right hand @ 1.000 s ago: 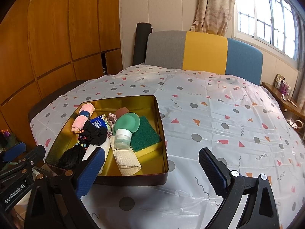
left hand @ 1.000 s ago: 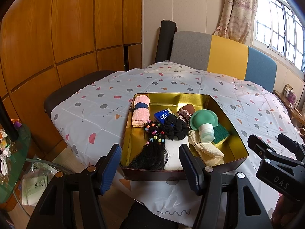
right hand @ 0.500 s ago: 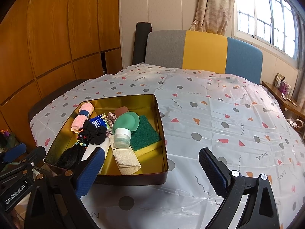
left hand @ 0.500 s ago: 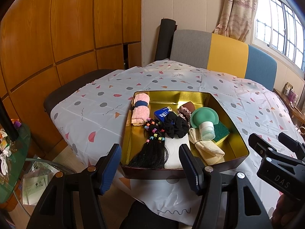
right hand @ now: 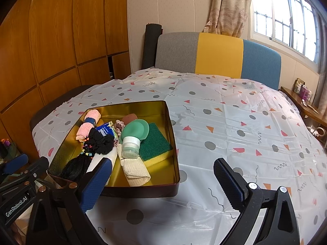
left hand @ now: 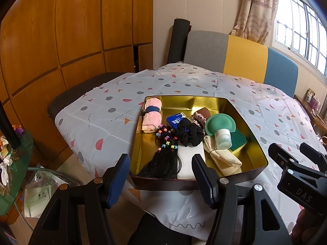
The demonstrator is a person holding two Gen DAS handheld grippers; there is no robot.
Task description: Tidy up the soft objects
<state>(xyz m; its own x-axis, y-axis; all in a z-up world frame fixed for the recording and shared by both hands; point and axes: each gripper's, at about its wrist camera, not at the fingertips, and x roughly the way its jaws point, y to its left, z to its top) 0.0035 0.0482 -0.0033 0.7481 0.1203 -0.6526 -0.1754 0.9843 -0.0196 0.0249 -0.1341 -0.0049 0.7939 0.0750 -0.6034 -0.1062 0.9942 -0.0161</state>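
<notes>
Left claw agape, empty, angled downward; right claw likewise spread wide, seemingly gripping nothing.

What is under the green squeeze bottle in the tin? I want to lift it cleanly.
The bottle rests on a beige cloth and overlaps the green sponge. Anything beneath its body is hidden.

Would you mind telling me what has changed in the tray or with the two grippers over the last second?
Nothing visibly changed. The left gripper and right gripper stay open and empty, hovering at the near edge of the gold tray, and the pink towel roll, black scrunchie and green sponge lie where they were.
</notes>
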